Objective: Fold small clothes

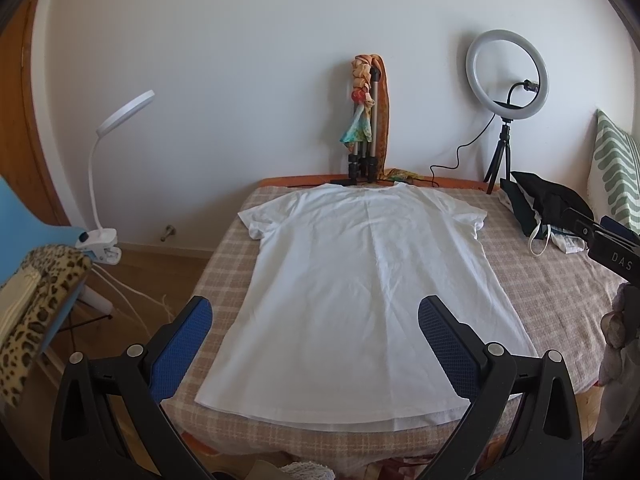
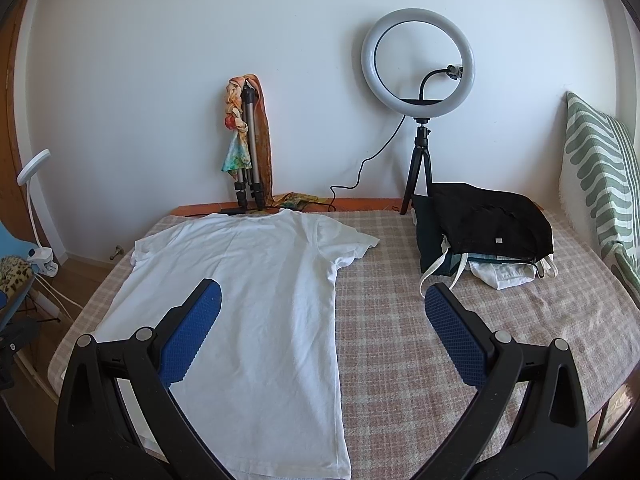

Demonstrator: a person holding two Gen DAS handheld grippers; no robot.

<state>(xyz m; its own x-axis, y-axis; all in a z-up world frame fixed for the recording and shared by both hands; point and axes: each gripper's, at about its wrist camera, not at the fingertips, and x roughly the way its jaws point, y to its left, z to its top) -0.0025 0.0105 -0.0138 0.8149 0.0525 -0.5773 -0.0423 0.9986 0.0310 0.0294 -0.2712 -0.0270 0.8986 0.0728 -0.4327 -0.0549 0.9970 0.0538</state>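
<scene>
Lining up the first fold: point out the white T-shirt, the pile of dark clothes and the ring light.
white T-shirt [image 1: 360,288]: left wrist view, middle of its body.
pile of dark clothes [image 2: 492,220]: right wrist view, top black garment.
ring light [image 2: 418,18]: right wrist view, upper rim.

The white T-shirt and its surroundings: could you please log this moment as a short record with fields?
garment: white T-shirt, spread flat, unfolded, collar toward the wall
surface: bed with checked blanket
left gripper: open, above the hem, holding nothing
right gripper: open, above the shirt's right edge, holding nothing
other clothes: dark pile on the blanket to the right of the shirt
behind the bed: ring light, folded tripod
fold progress: not started
</scene>
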